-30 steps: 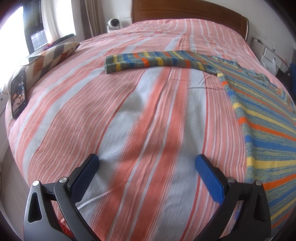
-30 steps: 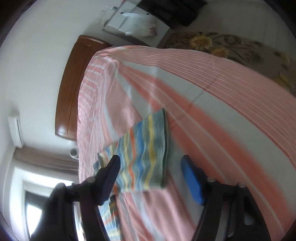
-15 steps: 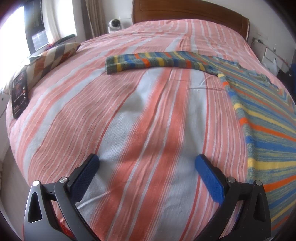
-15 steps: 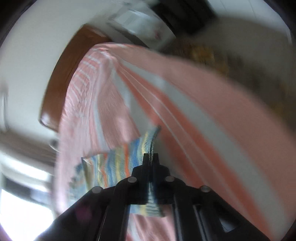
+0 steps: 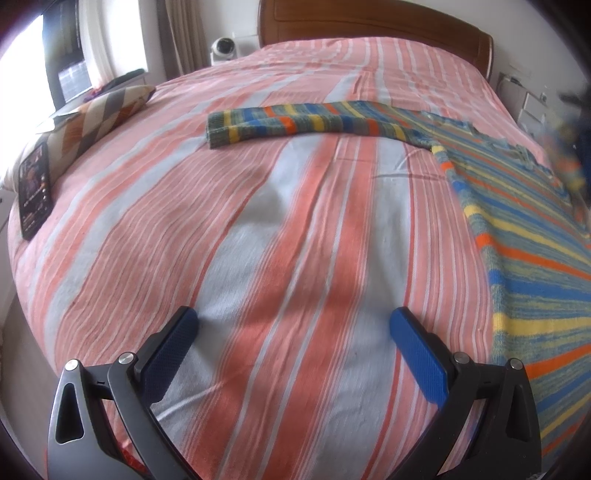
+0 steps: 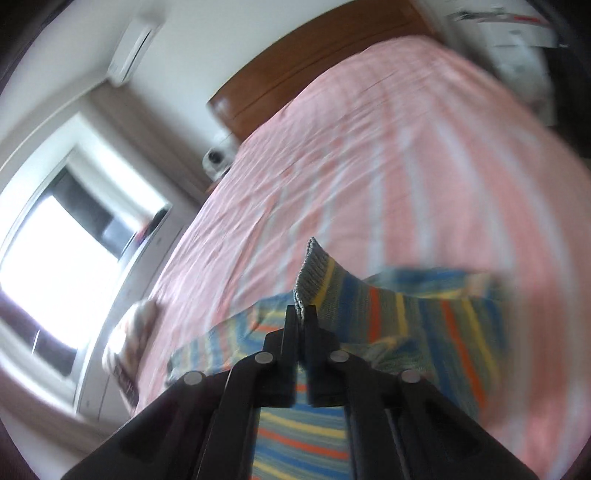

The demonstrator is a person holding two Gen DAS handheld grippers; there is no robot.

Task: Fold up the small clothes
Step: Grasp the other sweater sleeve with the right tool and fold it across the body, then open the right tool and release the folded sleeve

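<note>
A small striped knit sweater (image 5: 524, 236) in blue, yellow, orange and green lies on the right of the bed, one sleeve (image 5: 295, 123) stretched out to the left. My left gripper (image 5: 293, 328) is open and empty above bare sheet, left of the sweater's body. My right gripper (image 6: 302, 314) is shut on the cuff (image 6: 314, 273) of the other sleeve and holds it lifted above the sweater (image 6: 436, 325). That raised sleeve shows blurred at the far right of the left wrist view (image 5: 567, 147).
The bed has a pink and grey striped sheet (image 5: 258, 229) and a wooden headboard (image 5: 369, 18). A patterned pillow (image 5: 96, 114) and a dark phone (image 5: 35, 190) lie at the bed's left edge. A window (image 6: 55, 258) is on the left wall.
My right gripper shut on the sleeve cuff and swung it up and over toward the sweater's body. My left gripper stayed open and nearly still.
</note>
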